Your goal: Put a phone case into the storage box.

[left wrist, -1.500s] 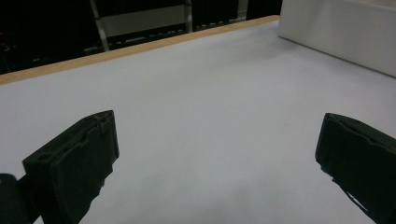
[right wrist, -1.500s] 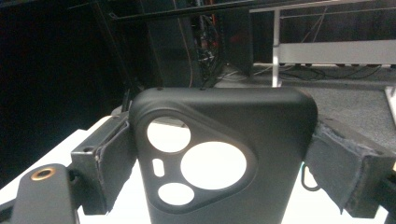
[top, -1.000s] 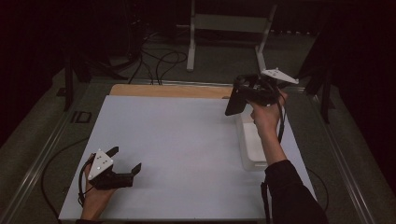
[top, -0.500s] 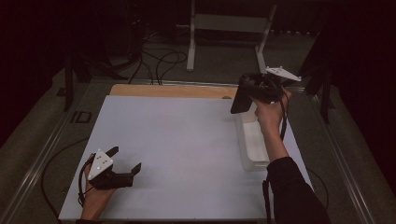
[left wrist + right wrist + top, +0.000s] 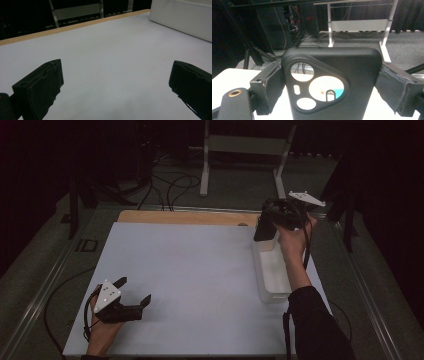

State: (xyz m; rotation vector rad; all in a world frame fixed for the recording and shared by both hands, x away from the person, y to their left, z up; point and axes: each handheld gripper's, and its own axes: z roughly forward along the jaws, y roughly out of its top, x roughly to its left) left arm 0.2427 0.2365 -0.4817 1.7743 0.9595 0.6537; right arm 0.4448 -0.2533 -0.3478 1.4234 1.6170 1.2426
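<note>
Black phone case [image 5: 329, 85], clamped in the right gripper [image 5: 272, 222], has drifted rightward over the white bin [image 5: 274, 275], probably just lifted out; left gripper [image 5: 131, 295] rests wide open.

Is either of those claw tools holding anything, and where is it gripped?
The right gripper clamps a black phone case by its two long side edges. The left gripper holds nothing.

High cam looks fwd/down on table [image 5: 200, 270]; tool cams sit low, close; left shares white bin [image 5: 182, 17].
</note>
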